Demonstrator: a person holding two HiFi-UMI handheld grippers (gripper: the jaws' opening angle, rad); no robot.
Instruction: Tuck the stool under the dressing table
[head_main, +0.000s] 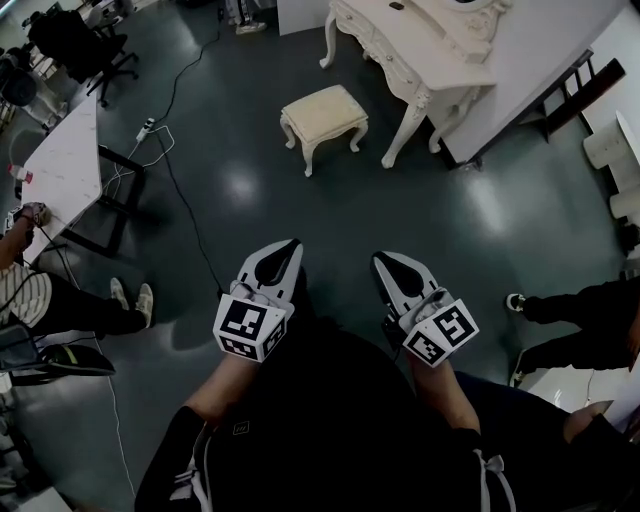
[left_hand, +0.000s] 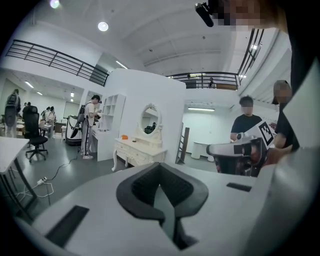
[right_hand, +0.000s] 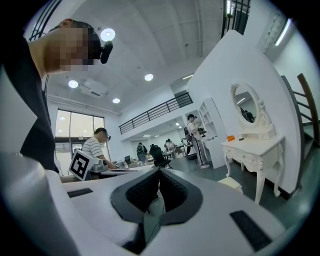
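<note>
standing on the floor (head_main: 300, 215) just beside the dressing table (head_main: 420, 50), not under it, the stool (head_main: 323, 112) could snag a table leg if pushed off-line. left gripper (head_main: 289, 245) and right gripper (head_main: 386, 259) hover well apart from it, fingers clenched on nothing.

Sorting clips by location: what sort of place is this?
Likely an open-plan lab or workshop staged with home furniture: an ornate white dressing table and cream cushioned stool stand on bare grey floor near a white work desk, under a black-railed mezzanine.

Office chair (head_main: 78, 45), white desk (head_main: 62, 160) (power strip (head_main: 147, 127) near).
</note>
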